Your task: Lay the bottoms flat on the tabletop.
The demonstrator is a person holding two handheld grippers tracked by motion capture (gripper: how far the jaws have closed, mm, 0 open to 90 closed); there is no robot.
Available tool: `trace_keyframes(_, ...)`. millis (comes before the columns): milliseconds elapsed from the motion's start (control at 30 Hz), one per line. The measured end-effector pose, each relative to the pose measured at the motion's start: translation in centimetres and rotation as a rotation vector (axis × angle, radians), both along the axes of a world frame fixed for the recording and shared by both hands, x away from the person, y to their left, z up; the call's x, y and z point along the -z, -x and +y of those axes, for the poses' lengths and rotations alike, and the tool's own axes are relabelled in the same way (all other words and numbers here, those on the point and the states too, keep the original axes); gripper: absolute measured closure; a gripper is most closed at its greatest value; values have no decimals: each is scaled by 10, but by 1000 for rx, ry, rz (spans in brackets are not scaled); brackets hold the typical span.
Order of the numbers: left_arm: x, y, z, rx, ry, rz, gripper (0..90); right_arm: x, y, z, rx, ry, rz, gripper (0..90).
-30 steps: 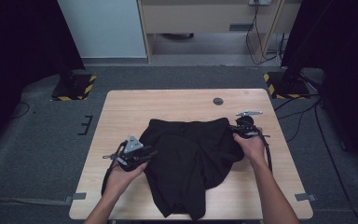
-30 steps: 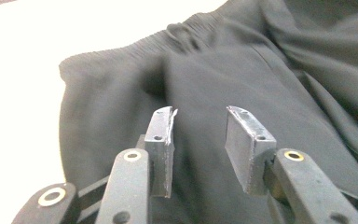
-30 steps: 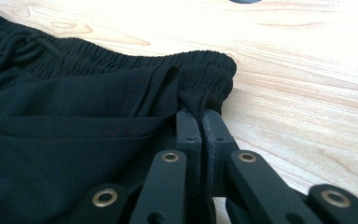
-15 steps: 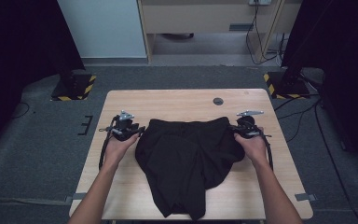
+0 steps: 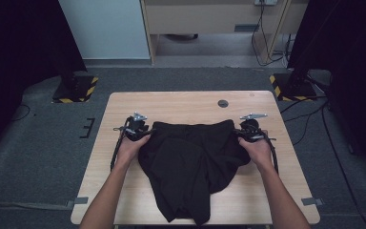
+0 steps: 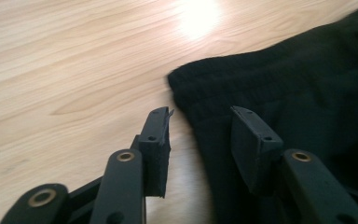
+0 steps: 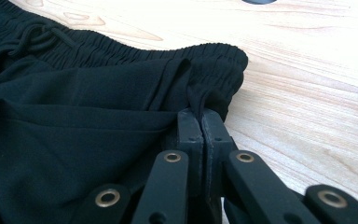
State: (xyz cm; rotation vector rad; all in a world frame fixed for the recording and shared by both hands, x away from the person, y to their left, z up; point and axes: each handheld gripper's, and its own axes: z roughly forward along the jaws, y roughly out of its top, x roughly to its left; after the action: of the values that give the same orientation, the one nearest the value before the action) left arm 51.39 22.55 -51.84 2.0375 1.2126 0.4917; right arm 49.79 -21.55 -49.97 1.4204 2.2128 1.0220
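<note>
- Black shorts [image 5: 190,162], soft matte knit, lie in a rumpled heap at the middle of the pale wooden table [image 5: 171,102]; elastic waistband runs left to right along the far edge, legs trail toward the near edge.
- Waistband is ribbed and gathered; a thin drawstring [image 7: 25,39] lies knotted on it in the right gripper view.
- Right gripper [image 7: 200,119]: black jaws pressed together, pinching a fold of cloth at the right waistband corner. In the high view it sits at the shorts' right end [image 5: 249,131], hand behind it.
- Left gripper [image 6: 200,126]: jaws part-way apart and have just been opening. The left corner of the waistband lies between and under them; pads do not press the cloth. One flat rubbery pad hangs over bare wood, the other over fabric.
- In the high view the left gripper [image 5: 138,130] is at the shorts' left end.
- Table top: light grain, smooth, with a glare patch; a small round dark disc [image 5: 223,103] lies far of the shorts, well apart.
</note>
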Motion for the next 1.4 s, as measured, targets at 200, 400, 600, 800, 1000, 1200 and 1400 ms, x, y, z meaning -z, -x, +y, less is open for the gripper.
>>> trace_keyframes(200, 7, 0, -2, 23, 9, 26, 575, 1, 1, -1, -2, 1, 3, 880)
trace_keyframes(400, 11, 4, -4, 33, 12, 33, 509, 4, 0, -2, 8, -26, -6, 864)
trace_keyframes(600, 9, 13, -7, 45, -23, 26, 714, 7, -4, -6, 22, -32, 20, 741)
trace_keyframes(800, 7, 16, -7, 52, -21, 56, 875, 10, -11, -5, 31, -14, 35, 738)
trace_keyframes(1000, 1, 19, -7, 28, 1, 30, 890, 6, -8, -11, -18, -22, 35, 888)
trace_keyframes(1200, -23, 26, -9, 38, 10, -27, 893, -7, 0, -13, -27, -43, -17, 890)
trace_keyframes(1400, -49, 37, -9, 43, 15, -70, 894, -28, 9, -13, -47, -73, -74, 891)
